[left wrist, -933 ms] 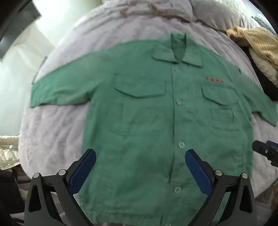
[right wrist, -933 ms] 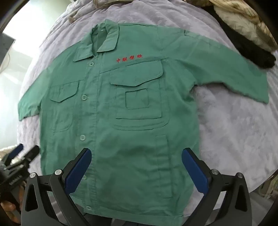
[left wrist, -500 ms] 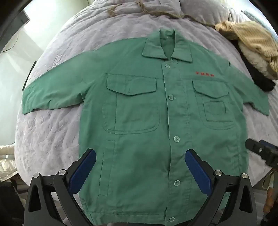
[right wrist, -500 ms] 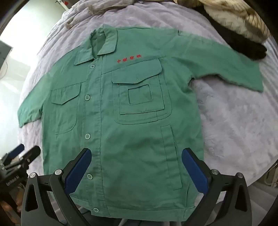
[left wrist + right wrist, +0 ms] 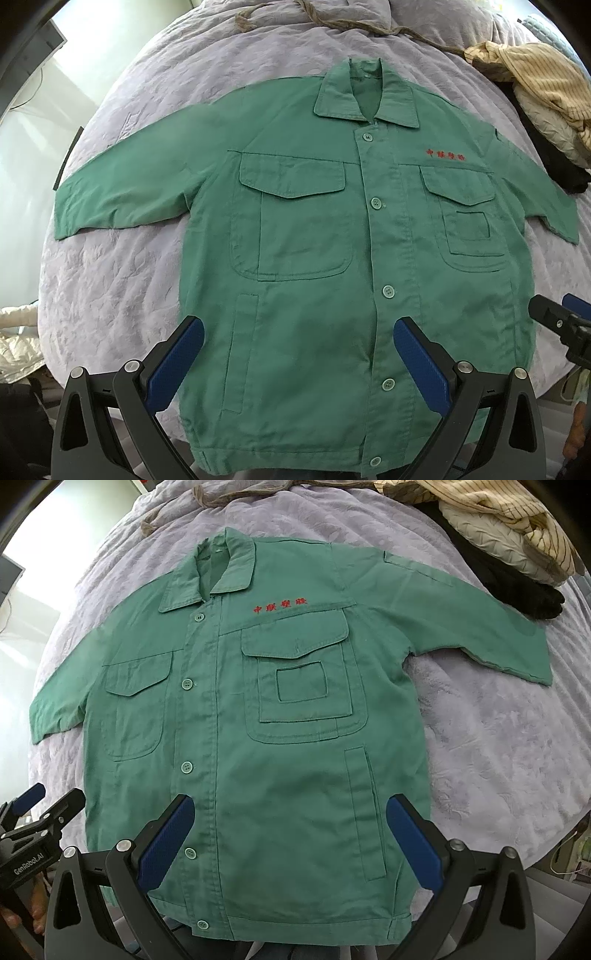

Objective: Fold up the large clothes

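Observation:
A green work jacket [image 5: 314, 258] lies flat and buttoned on a lilac bedspread [image 5: 110, 288], collar away from me, both sleeves spread out; red lettering marks its chest. It also fills the right wrist view [image 5: 266, 720]. My left gripper [image 5: 295, 354] is open and empty, hovering above the jacket's lower left half. My right gripper [image 5: 291, 830] is open and empty above the lower right half near the hem. The right gripper's fingertips [image 5: 546, 314] show at the right edge of the left wrist view; the left gripper's fingertips [image 5: 62, 808] show at the left edge of the right wrist view.
A pile of striped cream and black clothes [image 5: 535, 85] lies at the bed's far right, close to the jacket's right sleeve [image 5: 498, 616]. A brown cord [image 5: 332, 18] lies beyond the collar. The bed's near edge runs just under the hem.
Both grippers have drawn back and risen, so the whole jacket down to its hem has come into view. The jacket has not moved and both grippers stay open.

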The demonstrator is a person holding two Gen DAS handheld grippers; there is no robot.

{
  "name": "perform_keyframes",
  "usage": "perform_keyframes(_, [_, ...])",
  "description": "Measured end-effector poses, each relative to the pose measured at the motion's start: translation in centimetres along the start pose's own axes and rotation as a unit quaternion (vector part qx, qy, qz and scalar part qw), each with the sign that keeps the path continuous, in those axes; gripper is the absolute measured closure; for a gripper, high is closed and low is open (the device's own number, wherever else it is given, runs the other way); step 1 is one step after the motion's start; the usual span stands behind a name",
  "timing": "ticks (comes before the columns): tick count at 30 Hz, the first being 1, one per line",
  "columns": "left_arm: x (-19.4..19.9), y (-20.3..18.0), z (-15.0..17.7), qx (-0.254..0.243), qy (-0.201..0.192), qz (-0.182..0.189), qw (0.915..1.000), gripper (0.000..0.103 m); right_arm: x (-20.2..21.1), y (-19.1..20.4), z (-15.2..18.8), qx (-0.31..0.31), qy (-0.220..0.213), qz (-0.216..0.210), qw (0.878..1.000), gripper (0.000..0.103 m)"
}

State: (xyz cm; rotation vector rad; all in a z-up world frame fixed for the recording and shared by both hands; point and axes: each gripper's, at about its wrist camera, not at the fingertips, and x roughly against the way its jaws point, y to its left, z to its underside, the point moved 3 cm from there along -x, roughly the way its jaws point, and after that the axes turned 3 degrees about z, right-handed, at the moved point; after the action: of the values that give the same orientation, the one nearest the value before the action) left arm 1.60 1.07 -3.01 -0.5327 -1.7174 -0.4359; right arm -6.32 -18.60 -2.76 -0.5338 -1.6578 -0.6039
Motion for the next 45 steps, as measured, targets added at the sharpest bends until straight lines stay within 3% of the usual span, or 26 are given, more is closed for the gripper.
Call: perform_keyframes(45, [-0.1, 0.31, 0.35, 0.012, 0.006, -0.002, 0.9999, 0.0, -0.12, 0.0, -0.04, -0.002, 0.005, 0.003, 1.0, 0.0])
